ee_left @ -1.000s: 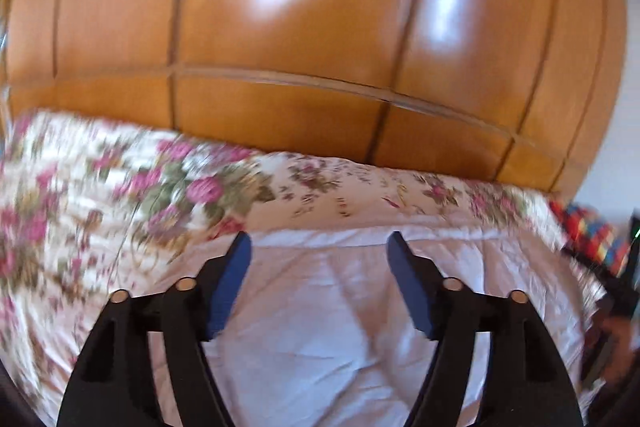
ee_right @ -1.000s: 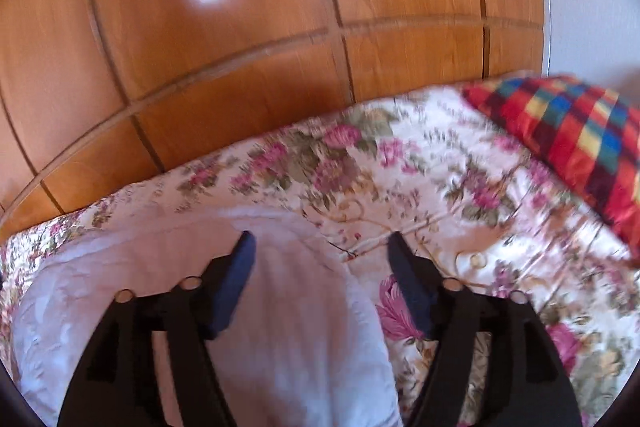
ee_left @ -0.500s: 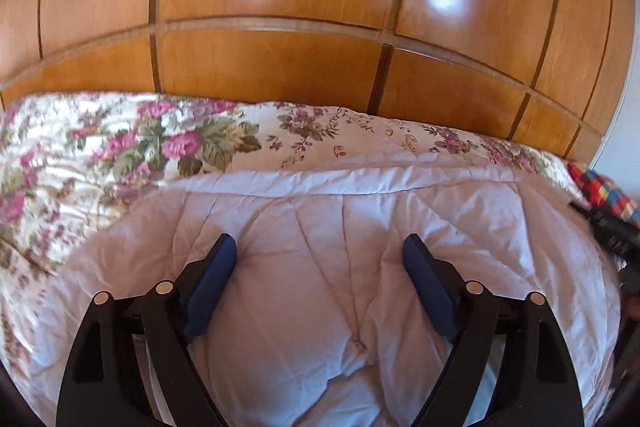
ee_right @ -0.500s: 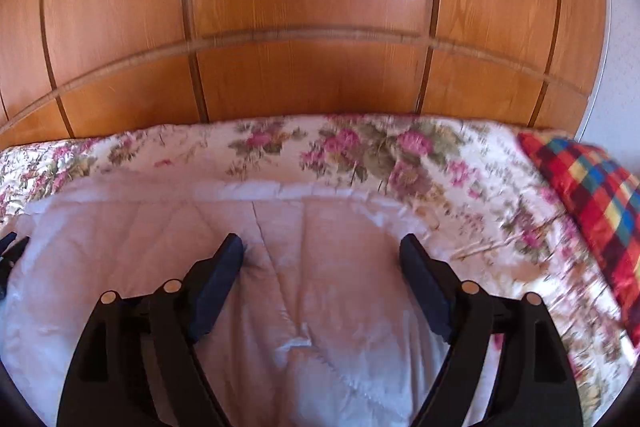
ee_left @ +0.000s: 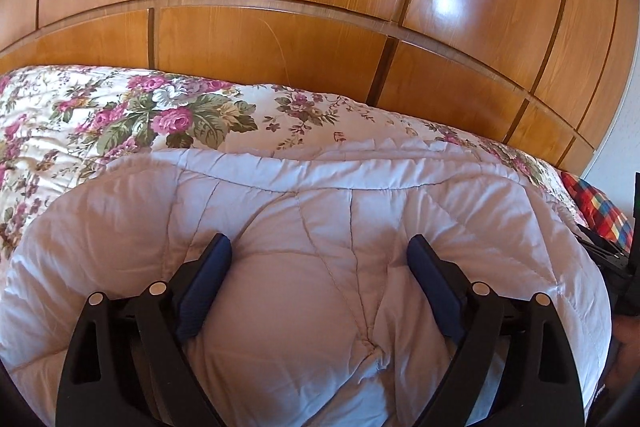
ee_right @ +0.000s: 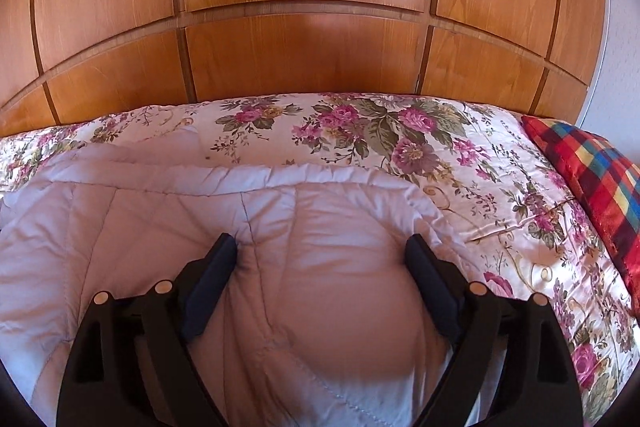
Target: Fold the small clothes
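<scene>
A white quilted garment [ee_left: 320, 195] lies spread on the flowered bedspread [ee_left: 120, 115]. My left gripper [ee_left: 319, 243] is pressed down onto its middle. Its jaws are opening, with a puffed bulge of the cloth rising between the blue pads [ee_left: 208, 279], which stand wide beside the bulge. My right gripper [ee_right: 321, 241] sits the same way near the garment's [ee_right: 160, 211] right end. Its jaws are also opening, and cloth swells between its pads [ee_right: 432, 287] without being pinched. The garment's far hem runs across both views.
A glossy wooden wardrobe [ee_left: 280, 47] stands right behind the bed. A red plaid cushion [ee_right: 592, 163] lies at the right end of the bedspread [ee_right: 360, 131]. A dark piece of gear [ee_left: 612, 259] and part of a hand [ee_left: 624, 335] show at the left view's right edge.
Both grippers have sunk onto the white garment and their jaws have spread wider. The right gripper has rolled level and shifted from the garment's right edge onto it.
</scene>
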Available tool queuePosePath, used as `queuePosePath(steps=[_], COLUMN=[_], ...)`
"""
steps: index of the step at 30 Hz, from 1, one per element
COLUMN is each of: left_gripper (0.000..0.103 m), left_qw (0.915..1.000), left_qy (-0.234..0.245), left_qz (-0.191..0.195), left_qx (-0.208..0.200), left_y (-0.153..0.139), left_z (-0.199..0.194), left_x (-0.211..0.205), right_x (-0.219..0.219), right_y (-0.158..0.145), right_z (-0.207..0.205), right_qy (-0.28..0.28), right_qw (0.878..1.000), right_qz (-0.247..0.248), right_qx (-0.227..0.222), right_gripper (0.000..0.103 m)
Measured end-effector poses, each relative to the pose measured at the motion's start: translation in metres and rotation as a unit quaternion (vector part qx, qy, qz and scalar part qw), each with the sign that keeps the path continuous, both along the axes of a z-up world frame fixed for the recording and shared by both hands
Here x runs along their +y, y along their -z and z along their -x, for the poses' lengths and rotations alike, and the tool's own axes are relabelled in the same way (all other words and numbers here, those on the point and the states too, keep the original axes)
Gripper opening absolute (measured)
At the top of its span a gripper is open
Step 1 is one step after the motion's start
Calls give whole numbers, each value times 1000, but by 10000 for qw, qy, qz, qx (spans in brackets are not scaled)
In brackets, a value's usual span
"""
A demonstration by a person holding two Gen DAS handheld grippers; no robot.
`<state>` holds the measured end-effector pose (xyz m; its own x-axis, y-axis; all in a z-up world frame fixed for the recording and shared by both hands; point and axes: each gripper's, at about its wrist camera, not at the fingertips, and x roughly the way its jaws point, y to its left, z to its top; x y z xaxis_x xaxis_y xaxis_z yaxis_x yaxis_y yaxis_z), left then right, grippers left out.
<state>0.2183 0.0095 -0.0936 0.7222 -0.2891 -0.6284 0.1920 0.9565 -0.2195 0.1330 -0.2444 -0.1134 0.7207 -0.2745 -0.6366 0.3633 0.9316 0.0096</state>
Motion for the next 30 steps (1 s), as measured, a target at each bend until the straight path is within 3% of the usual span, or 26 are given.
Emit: queuePosePath(steps=[4, 7, 9, 14, 18, 20, 23, 25, 30], left_gripper=[90, 91, 92, 92, 92, 92, 92, 92, 79], left_qw=[10000, 10000, 9999, 9998, 9985, 9977, 9976, 9981, 9983], left_qy=[-31, -75, -90, -174, -156, -18, 264, 364, 454], left_qz=[-5, 23, 28, -67, 523, 668, 633, 457, -19], left_qx=[-33, -60, -74, -15, -74, -74, -98, -196, -353], left_y=[-1, -1, -1, -10, -29, -35, -40, -40, -34], left_z=[3, 5, 7, 13, 44, 60, 89, 103, 133], left_x=[1, 4, 5, 5, 14, 10, -7, -19, -41], right_x=[-4, -8, -10, -24, -32, -37, -45, -45, -34], right_y=[-17, -39, -48, -48, -38, -30, -10, 0, 27], right_z=[22, 66, 91, 153, 197, 214, 239, 245, 252], right_qy=[46, 80, 141, 383, 722, 873, 945, 887, 927], right_qw=[9995, 9945, 9916, 9828, 9769, 9684, 9440, 9343, 9159], right_qz=[-249, -751, -962, -1501, -1733, -2060, -2844, -3139, -3707], right_qx=[-172, -728, -855, -1009, -1022, -1101, -1380, -1435, -1231], right_gripper=[87, 87, 87, 88, 89, 90, 91, 91, 91])
